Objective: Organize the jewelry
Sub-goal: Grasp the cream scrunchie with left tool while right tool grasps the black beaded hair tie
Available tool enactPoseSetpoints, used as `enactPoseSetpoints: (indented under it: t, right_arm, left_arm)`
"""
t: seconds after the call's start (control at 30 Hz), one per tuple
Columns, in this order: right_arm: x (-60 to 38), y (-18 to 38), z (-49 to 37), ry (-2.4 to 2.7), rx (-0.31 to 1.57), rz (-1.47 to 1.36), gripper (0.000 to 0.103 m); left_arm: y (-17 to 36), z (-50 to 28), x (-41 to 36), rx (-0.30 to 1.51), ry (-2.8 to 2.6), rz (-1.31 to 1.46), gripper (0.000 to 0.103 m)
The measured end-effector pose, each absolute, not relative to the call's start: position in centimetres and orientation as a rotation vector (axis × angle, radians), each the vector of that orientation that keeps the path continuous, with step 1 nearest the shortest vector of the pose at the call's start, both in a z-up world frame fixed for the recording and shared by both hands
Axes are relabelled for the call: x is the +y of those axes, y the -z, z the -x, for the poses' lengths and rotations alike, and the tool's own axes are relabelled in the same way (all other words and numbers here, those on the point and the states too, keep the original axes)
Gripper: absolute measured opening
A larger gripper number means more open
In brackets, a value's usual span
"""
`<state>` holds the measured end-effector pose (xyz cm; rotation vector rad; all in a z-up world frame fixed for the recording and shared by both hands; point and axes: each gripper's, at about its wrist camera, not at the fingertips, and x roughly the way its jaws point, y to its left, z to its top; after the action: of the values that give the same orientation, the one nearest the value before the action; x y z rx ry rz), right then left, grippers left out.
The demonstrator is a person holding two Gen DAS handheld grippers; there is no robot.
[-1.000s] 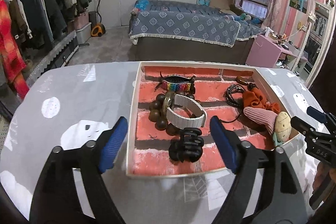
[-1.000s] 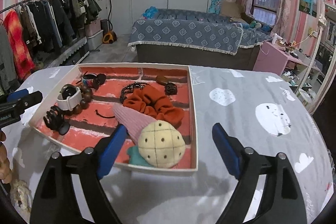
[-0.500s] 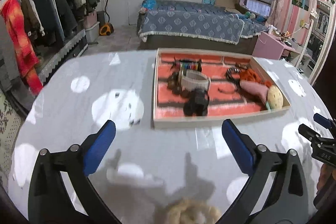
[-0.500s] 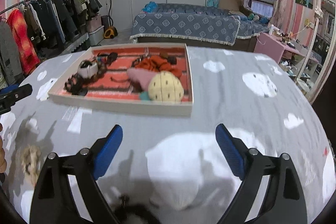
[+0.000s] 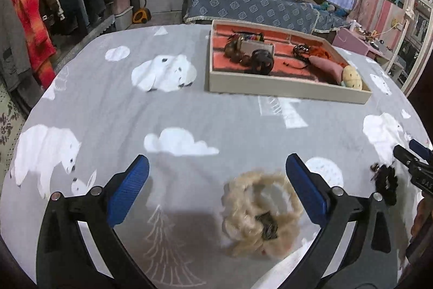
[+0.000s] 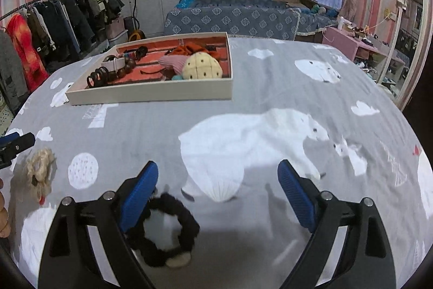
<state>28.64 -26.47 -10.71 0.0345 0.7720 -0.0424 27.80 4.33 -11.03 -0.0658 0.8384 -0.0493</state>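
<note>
Where polar bears dot it, grey tablecloth [image 5: 189,110] before blue-covered bed [image 5: 259,7]

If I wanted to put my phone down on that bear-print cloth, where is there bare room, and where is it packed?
Bare cloth runs between the tray and the two scrunchies, and across the big polar bear print to the tray's right. The tray itself is crowded. The near edge is taken by the cream scrunchie and the black scrunchie.

Tray [image 5: 286,88] far on table [image 5: 189,113], fluffy scrunchie [image 5: 259,210] near left, dark scrunchie [image 6: 167,229] near right.
</note>
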Motion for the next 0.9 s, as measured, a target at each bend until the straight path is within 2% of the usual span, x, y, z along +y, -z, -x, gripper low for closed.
enactPoseSetpoints:
  t: [0.73, 0.8, 0.9]
  right_arm:
    - [-25.5, 13.1, -27.7, 0.068, 0.863, 0.039, 0.088]
    - [-25.3, 13.4, -27.8, 0.068, 0.878, 0.049, 0.088]
    - [-25.0, 13.5, -27.8, 0.066, 0.882, 0.064, 0.087]
  left_arm:
    - [14.0, -26.6, 4.1, 0.907, 0.063, 0.005, 0.097]
    - [14.0, -26.6, 4.0, 0.903, 0.068, -0.002, 0.096]
    - [14.0, -26.5, 3.4, 0.896, 0.080, -0.027, 0.089]
